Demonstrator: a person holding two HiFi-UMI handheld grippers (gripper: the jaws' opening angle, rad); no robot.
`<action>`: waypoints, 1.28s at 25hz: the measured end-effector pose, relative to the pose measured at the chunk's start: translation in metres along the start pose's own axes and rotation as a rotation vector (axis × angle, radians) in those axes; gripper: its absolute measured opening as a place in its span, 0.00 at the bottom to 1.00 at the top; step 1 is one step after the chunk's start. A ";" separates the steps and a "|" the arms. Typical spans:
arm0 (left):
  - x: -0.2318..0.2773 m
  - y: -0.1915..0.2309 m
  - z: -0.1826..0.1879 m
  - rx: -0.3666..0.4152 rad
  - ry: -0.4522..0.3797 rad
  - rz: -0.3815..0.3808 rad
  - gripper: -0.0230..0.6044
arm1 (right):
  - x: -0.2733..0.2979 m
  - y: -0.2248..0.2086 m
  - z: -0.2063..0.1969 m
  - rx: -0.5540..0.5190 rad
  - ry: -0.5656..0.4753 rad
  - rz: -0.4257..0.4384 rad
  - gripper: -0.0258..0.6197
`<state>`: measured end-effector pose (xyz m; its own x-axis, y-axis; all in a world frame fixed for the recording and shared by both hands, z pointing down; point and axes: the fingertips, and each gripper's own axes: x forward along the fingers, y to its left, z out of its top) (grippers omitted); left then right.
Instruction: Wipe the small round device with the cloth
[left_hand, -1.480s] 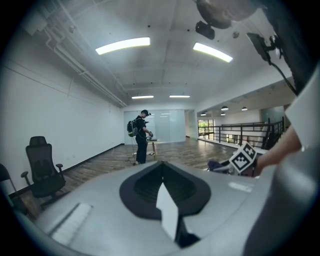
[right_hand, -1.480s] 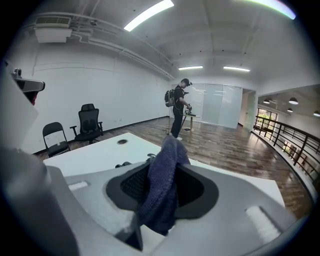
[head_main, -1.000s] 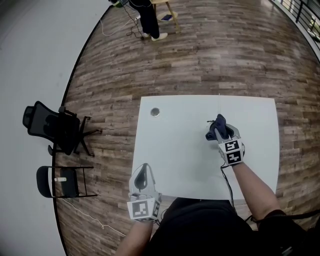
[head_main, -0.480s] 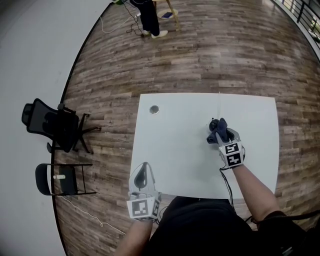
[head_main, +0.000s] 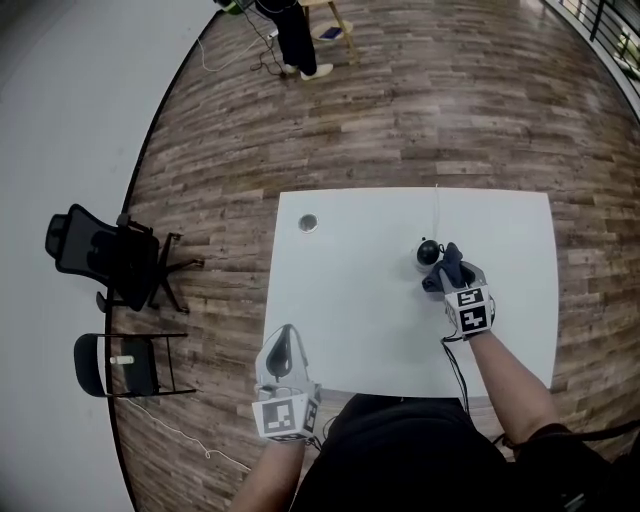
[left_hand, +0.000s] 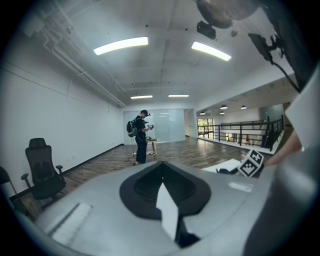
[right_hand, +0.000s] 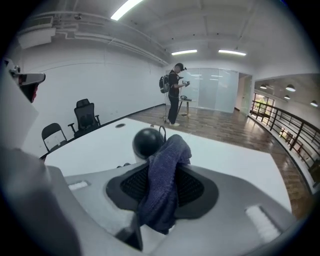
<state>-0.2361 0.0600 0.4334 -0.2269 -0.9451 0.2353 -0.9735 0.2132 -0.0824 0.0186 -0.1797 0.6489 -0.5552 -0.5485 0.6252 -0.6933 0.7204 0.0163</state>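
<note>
The small round black device (head_main: 428, 251) stands on the white table (head_main: 350, 300), right of middle. In the right gripper view this device (right_hand: 147, 142) shows as a dark ball just past the jaws. My right gripper (head_main: 447, 270) sits close behind it and slightly right, shut on a dark blue cloth (head_main: 450, 262). The cloth (right_hand: 165, 185) bunches between the pads of that right gripper (right_hand: 162, 167), and its upper fold rests against the ball's right side. My left gripper (head_main: 286, 345) hovers off the table's near left corner, jaws together and empty; in its own view the left gripper (left_hand: 162, 175) points across the room.
A thin cable (head_main: 436, 205) runs from the device to the table's far edge. A round metal grommet (head_main: 308, 223) is set near the far left corner. On the wooden floor, a black office chair (head_main: 100, 255) and a folding chair (head_main: 115, 362) stand left. A person (head_main: 295, 35) stands far off.
The right gripper has drawn the cloth toward me and slightly right, off the device, which now shows uncovered. The left gripper has stayed put.
</note>
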 end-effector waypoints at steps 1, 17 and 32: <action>0.001 -0.001 0.000 -0.003 -0.004 -0.003 0.05 | -0.006 -0.006 0.015 -0.002 -0.057 -0.019 0.25; -0.026 0.024 -0.005 0.007 0.014 0.075 0.05 | 0.014 0.008 0.094 -0.118 -0.204 -0.036 0.25; -0.017 0.017 -0.004 -0.001 0.006 0.043 0.05 | 0.012 0.053 0.089 -0.264 -0.151 0.055 0.25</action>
<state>-0.2490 0.0802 0.4315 -0.2691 -0.9335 0.2369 -0.9628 0.2543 -0.0917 -0.0661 -0.1856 0.5885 -0.6642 -0.5486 0.5078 -0.5283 0.8251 0.2003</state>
